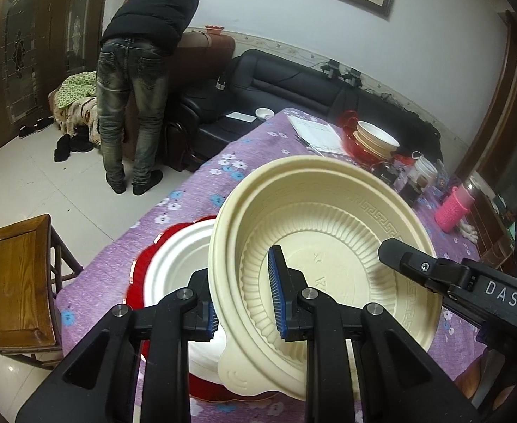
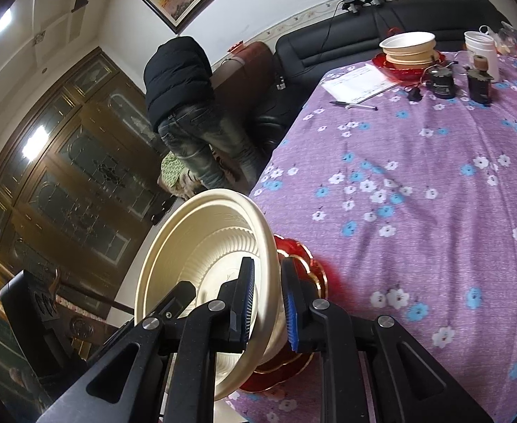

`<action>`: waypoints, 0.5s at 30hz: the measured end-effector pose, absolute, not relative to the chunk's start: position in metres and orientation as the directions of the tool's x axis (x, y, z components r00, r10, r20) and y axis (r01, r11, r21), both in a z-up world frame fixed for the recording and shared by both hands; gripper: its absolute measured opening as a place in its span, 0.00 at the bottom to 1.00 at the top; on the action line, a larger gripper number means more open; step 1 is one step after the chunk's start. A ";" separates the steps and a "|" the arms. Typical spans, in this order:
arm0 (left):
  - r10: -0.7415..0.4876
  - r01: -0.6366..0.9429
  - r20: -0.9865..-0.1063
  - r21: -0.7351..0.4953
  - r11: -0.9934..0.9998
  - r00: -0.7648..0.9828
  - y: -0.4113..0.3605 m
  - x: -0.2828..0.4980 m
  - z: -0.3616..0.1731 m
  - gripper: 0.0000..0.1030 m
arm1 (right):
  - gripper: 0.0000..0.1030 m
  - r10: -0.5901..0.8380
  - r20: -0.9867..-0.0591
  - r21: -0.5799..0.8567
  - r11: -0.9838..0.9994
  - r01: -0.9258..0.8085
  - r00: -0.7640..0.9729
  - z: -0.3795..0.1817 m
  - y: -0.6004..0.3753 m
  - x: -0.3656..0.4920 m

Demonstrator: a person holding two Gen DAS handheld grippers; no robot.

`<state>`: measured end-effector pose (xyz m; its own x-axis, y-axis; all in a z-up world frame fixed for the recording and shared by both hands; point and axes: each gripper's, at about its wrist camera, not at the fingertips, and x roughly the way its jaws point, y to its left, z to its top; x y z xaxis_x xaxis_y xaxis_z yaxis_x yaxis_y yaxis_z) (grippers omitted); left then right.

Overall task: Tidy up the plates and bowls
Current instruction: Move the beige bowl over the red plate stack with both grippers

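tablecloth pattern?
Purple tablecloth with white and blue flowers; clearest in the right wrist view.

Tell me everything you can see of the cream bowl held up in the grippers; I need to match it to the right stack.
The cream bowl is round and wide, of matte moulded plastic or pulp, with ribbed inner walls, a key-pattern band on its rim and a small rim tab. It is empty, tilted and off the table. The left gripper pinches its near rim, and the right gripper pinches the rim at another spot. Just beyond it a white bowl sits on a red plate.
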<state>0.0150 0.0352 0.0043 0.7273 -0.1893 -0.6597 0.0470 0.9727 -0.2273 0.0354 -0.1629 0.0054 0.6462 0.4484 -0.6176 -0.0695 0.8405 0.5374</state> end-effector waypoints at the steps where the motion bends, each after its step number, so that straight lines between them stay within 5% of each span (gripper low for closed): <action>1: -0.187 0.044 -0.660 -0.227 0.973 0.728 0.037 0.015 0.004 0.20 | 0.17 0.451 -0.619 0.537 0.840 -0.072 0.643 0.005 -0.160 0.036; 15: -0.165 0.014 -0.675 -0.223 0.975 0.719 0.051 0.020 -0.003 0.20 | 0.18 0.456 -0.643 0.521 0.849 -0.085 0.615 -0.001 -0.136 0.041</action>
